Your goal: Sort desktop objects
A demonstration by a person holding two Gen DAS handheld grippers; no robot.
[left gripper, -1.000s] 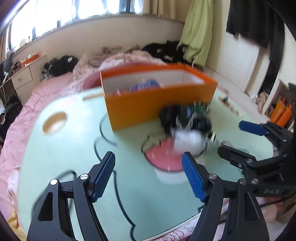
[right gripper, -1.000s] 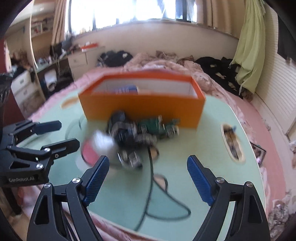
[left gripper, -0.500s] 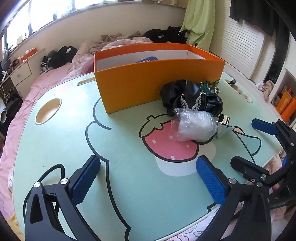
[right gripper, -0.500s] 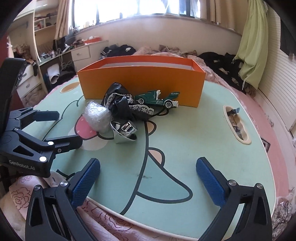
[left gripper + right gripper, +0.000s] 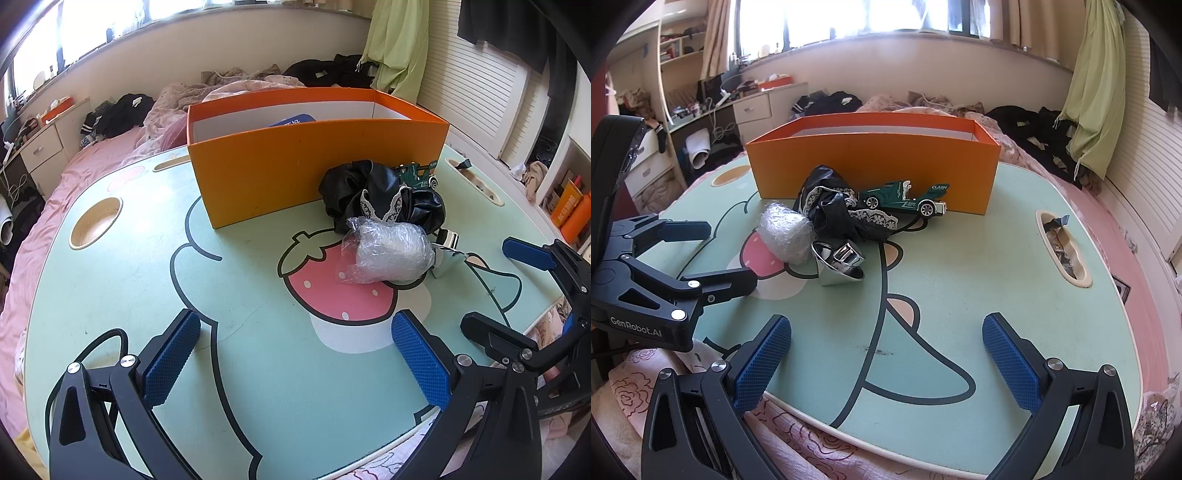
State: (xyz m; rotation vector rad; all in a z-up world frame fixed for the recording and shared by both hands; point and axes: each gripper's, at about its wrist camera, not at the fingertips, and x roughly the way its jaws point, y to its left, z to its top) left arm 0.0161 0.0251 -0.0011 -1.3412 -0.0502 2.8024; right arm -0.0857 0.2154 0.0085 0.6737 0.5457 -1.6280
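— So where did the things lie?
— Bunched before the orange cardboard box (image 5: 875, 162) on the mint-green cartoon table (image 5: 979, 280): clear bubble-wrap bundle (image 5: 785, 232), black lace-trimmed cloth (image 5: 838, 210), green toy car (image 5: 905, 197), shiny metal cone (image 5: 838, 262).
— And the grippers?
— Left gripper (image 5: 295, 360) and right gripper (image 5: 886, 360) both hovered spread wide, holding nothing — well short of the pile.

one orange box (image 5: 873, 168), one toy car (image 5: 905, 197), one scrunchie (image 5: 834, 212), one wrapped bundle (image 5: 785, 230), one metal cone (image 5: 840, 264)

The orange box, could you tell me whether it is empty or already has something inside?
Not empty: the left wrist view shows a blue item inside the orange box, against its white back wall. What else it holds is hidden.
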